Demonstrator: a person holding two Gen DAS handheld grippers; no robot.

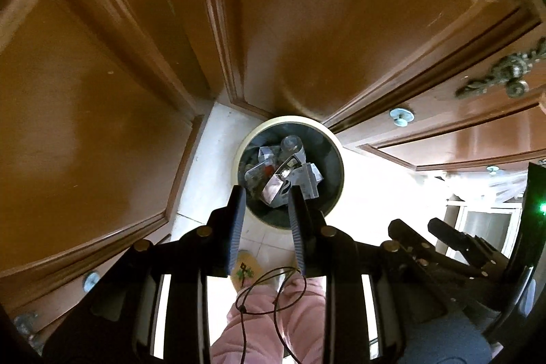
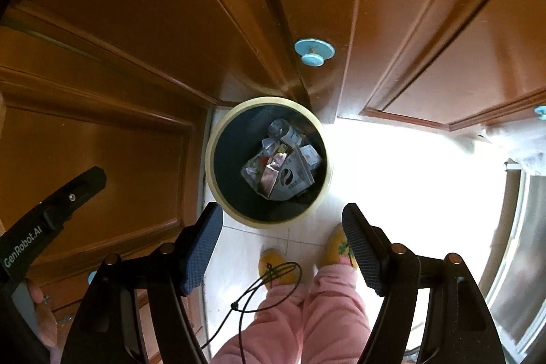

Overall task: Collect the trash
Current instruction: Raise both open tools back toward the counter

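Observation:
A round bin with a cream rim point(image 1: 290, 118) point(image 2: 210, 166) stands on the pale floor against wooden cabinets. Inside lies trash point(image 1: 286, 173) point(image 2: 283, 166): a clear plastic bottle, small cartons and crumpled wrappers. My left gripper point(image 1: 266, 193) points straight down above the bin's near edge, its jaws a little apart with nothing between them. My right gripper point(image 2: 281, 214) hangs over the bin's near rim, open wide and empty. The right gripper point(image 1: 416, 224) also shows at the lower right of the left wrist view.
Brown wooden cabinet doors point(image 1: 102, 91) with blue knobs point(image 2: 314, 52) surround the bin on the far and left sides. A person's pink trouser legs point(image 2: 307, 306) and yellow slippers point(image 2: 276, 265) stand just before it. A thin black cord point(image 2: 269, 282) dangles. Bright tiled floor point(image 2: 392, 166) spreads right.

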